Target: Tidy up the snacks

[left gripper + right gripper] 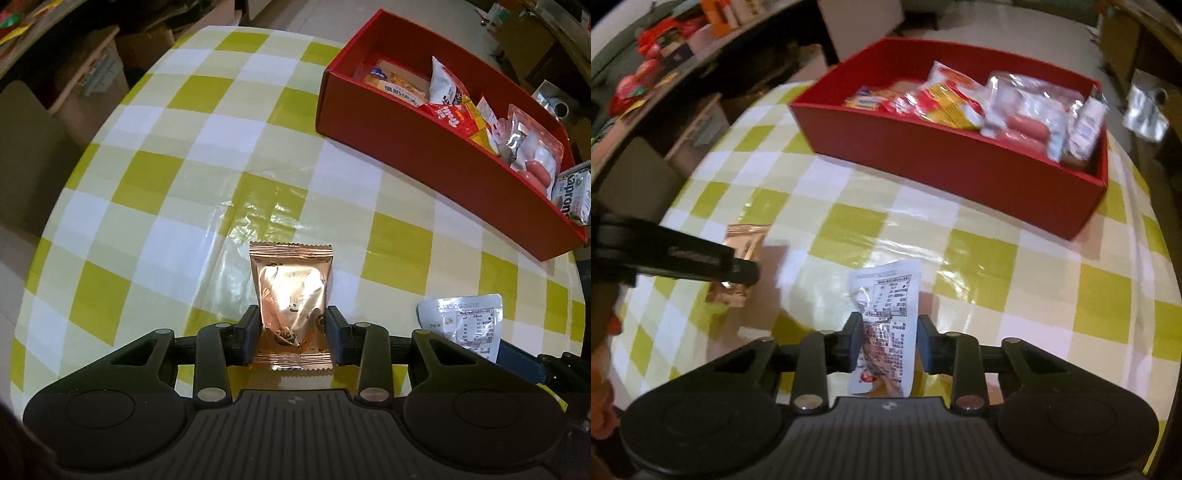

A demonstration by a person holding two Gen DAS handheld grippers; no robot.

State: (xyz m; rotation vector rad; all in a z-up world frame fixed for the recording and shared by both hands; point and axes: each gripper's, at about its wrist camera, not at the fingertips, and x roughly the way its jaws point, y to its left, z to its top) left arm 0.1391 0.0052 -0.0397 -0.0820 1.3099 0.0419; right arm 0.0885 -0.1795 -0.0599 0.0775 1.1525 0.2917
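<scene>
Two hand-held grippers over a bench covered in yellow-green and white checks. Left hand-held gripper clamped on one copper foil snack packet, upright between the two pads, near the front bench edge. Right hand-held gripper clamped on one white pouch printed with a black text panel, just above the checked cloth. One red box at the far side of the bench, well apart from both held packets. Inside the box, a loose pile of several snack packs: orange, red-and-yellow, clear with pink sausages; exact count unclear through blur and overlap.
</scene>
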